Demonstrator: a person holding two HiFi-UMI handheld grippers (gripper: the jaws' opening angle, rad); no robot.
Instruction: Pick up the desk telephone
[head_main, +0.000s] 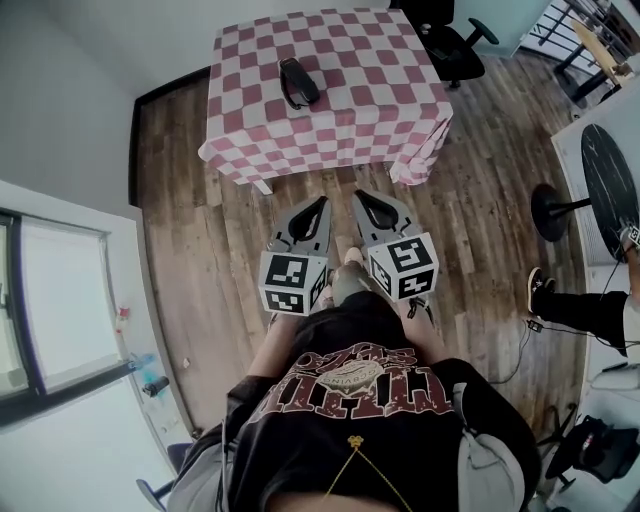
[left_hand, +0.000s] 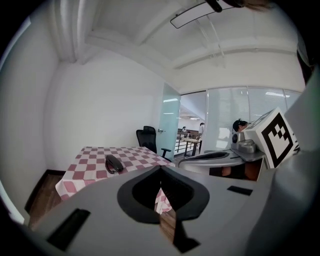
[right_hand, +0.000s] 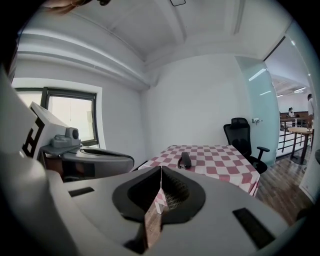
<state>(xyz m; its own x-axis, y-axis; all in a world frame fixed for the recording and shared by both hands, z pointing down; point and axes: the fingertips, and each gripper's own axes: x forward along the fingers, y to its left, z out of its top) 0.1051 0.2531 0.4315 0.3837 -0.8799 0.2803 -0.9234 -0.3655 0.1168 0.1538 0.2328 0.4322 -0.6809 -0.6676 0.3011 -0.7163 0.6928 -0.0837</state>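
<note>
The left gripper (head_main: 322, 205) and right gripper (head_main: 358, 198) sit side by side; each has its fingers pressed together on nothing. The telephone (head_main: 298, 82) lies on the checked table (head_main: 370, 110), well apart from them.

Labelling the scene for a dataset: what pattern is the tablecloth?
Pink-and-white checks cover the tablecloth; the head view shows it best.

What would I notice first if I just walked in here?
The pink-and-white checked tablecloth jumps out at the top of the head view, with a black desk telephone lying on it. Closer in, the left gripper and right gripper hang side by side over the wooden floor, both shut and empty.
</note>
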